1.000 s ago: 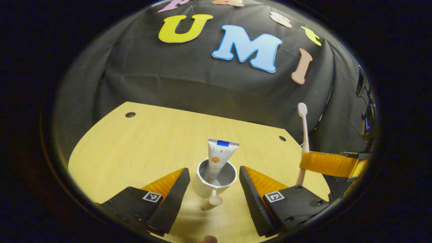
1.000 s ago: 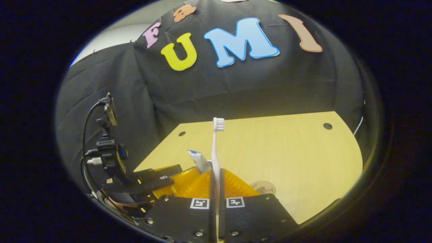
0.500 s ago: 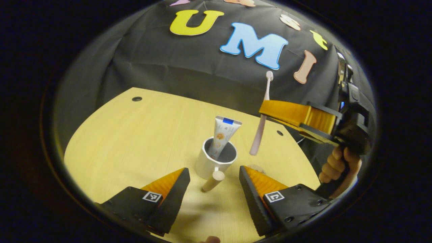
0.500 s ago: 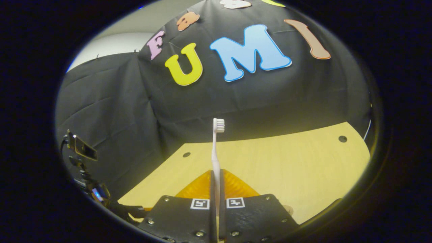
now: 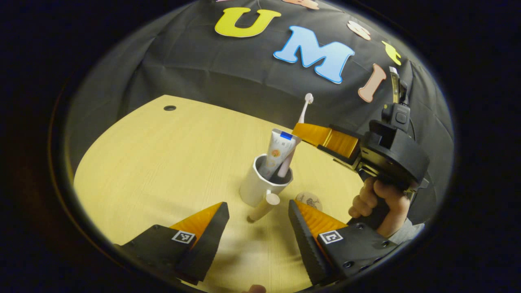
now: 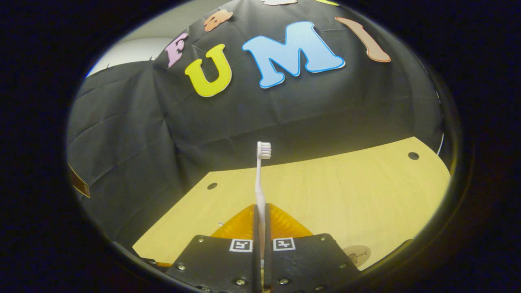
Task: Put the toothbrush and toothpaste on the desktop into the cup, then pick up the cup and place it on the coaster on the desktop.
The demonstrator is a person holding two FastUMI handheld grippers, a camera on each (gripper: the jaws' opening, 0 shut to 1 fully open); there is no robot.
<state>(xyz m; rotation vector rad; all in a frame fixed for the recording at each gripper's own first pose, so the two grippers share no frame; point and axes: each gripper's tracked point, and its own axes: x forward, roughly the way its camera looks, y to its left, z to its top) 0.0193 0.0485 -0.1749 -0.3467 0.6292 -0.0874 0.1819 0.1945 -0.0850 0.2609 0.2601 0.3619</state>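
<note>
My white faceted cup (image 5: 260,185) with its wooden peg handle stands upright mid-tabletop. The white toothpaste tube (image 5: 276,152) leans inside it, the pale pink toothbrush (image 5: 294,136) slanting in alongside. The round printed coaster (image 5: 309,200) lies just beside the cup.

Dim booth lit from above, worktop (image 5: 163,162) brightly lit and warm-toned, soft shadow cast beneath the cup (image 5: 260,187), straight edges bent by fisheye distortion, focus softened towards the rim
</note>
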